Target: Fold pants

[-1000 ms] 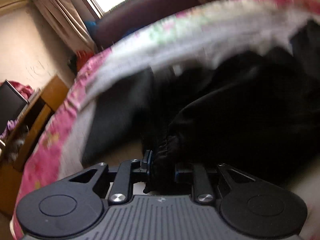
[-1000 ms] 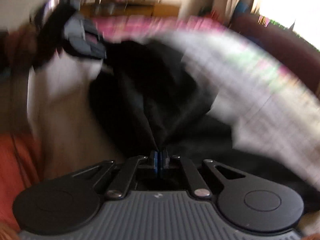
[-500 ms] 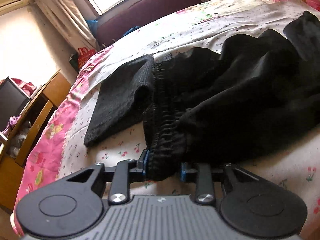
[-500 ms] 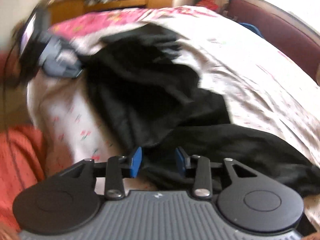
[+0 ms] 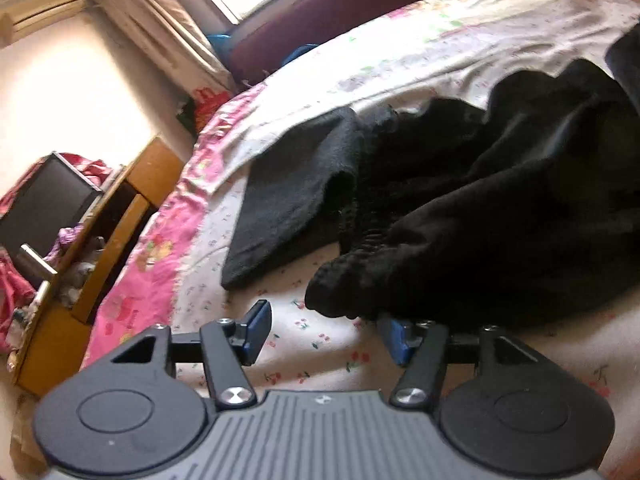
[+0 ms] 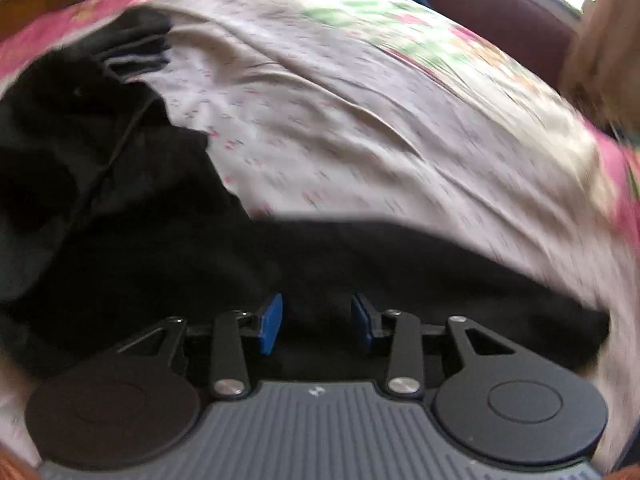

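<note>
Lying rumpled across the white flower-print bedsheet (image 5: 352, 356) are the black fabric pants (image 5: 500, 216), elastic waistband bunched nearest the left gripper (image 5: 326, 334), whose jaws have just been opening and are now gaping, released, with nothing between them. The right gripper (image 6: 316, 324) is hovering over a pant leg, blue pads (image 6: 270, 322) parted, unclamped.

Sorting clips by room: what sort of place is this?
Most likely a bedroom: black pants lie on a bed with a floral sheet, beside a curtained window and a wooden desk.
</note>
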Tool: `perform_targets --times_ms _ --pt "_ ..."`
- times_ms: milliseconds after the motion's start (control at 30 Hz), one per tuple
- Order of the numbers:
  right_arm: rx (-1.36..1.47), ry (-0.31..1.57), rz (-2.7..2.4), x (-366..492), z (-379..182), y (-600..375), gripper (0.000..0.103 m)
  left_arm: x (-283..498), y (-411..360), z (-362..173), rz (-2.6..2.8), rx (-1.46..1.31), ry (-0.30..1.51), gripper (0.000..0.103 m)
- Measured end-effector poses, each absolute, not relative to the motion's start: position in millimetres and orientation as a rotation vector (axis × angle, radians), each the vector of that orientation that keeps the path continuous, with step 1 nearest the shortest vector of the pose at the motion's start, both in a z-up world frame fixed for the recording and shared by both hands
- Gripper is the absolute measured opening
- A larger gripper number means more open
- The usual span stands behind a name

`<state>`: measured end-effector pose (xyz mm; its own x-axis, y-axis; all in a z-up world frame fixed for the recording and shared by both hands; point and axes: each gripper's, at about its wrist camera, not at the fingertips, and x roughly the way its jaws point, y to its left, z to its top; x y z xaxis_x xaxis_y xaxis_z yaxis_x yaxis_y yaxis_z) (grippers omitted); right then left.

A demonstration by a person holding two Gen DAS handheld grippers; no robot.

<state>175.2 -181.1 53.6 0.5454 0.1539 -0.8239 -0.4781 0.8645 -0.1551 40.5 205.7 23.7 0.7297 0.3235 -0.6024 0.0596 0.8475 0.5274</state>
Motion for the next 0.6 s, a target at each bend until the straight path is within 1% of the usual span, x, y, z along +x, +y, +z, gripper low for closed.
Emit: perform_targets --times_ms 100,167,267,333,467,600 --pt "-0.21 0.886 0.284 159.3 72.6 -228.3 0.039 39.7 182.0 39.9 0.142 0.583 0.663 0.073" --pt "-0.152 0.877 0.185 162.8 73.5 -257.3 0.041 41.9 163.3 50.5 0.122 0.629 0.617 0.074" --pt "-0.086 0.895 0.062 171.9 64.7 -296.0 0.041 47.8 148.9 55.5 0.11 0.68 0.613 0.078" --pt "-0.023 0.881 0.017 176.2 60.0 -316.8 0.041 52.9 150.6 51.6 0.148 0.698 0.645 0.078" --pt "0.087 0.834 -0.069 182.9 61.9 -351.1 0.041 54.2 143.1 68.1 0.199 0.664 0.602 0.078" --pt "0.225 0.814 -0.12 204.8 54.5 -376.8 0.041 52.5 98.3 88.7 0.037 0.575 0.514 0.079"
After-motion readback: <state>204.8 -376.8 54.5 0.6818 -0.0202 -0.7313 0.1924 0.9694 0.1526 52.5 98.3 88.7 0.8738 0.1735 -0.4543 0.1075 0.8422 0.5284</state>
